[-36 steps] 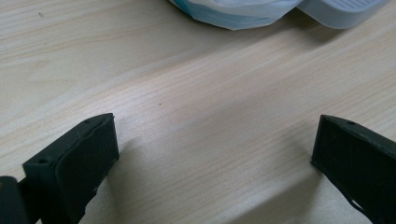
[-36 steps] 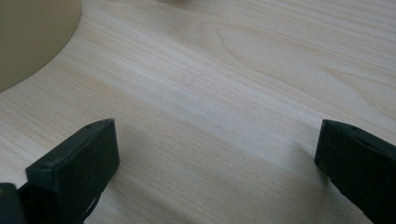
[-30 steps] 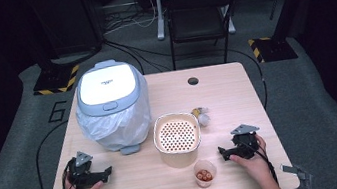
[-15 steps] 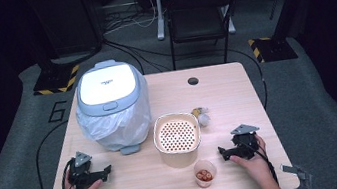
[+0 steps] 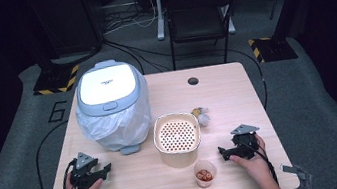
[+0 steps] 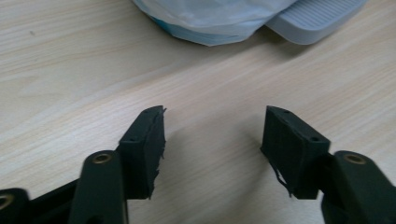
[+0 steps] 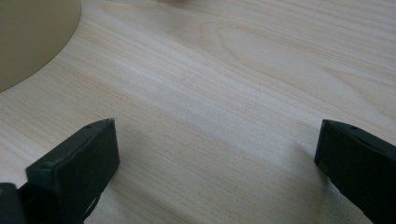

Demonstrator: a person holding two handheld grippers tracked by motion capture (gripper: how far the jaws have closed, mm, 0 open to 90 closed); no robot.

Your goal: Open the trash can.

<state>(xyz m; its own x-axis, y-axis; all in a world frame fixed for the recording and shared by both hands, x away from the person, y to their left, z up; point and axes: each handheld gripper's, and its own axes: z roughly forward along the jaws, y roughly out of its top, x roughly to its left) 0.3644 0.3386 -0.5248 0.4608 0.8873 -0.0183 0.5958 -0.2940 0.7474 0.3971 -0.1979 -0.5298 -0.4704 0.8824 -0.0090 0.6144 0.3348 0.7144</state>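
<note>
High view shows two hands resting on the desk (image 5: pixel 236 84), each with a claw. The left claw (image 5: pixel 104 170) sits near the bottom of the big bin (image 5: pixel 112 105), which has a clear bag (image 5: pixel 110 126) pulled over it. Its jaws have just been closing a bit, but they are spread with only bare wood between them. The right claw (image 5: pixel 222 153) is spread wide too and holds nothing. It sits just beside the little cup (image 5: pixel 204 172) and near the tan pot (image 5: pixel 177 138), which stands in the middle of the desk.

Things could go wrong from here. The cup is small and light, and it stands close to the front edge. A bump from the right claw might tip it and spill the red bits inside. The bag looks thin and slippery, so the left claw might catch it and pull it off the bin, or tear it. The small yellow and white bits (image 5: pixel 202 115) behind the pot could roll away if the pot gets pushed.

The bin is smooth plastic, round at the corners, with a white lid. The pot is round and tan, with a top full of tiny holes. The cup is soft pink and see-through. The desk is pale wood with fine lines. In the left gripper view, the pads (image 6: pixel 149 144) look black, flat and a bit frayed.
</note>
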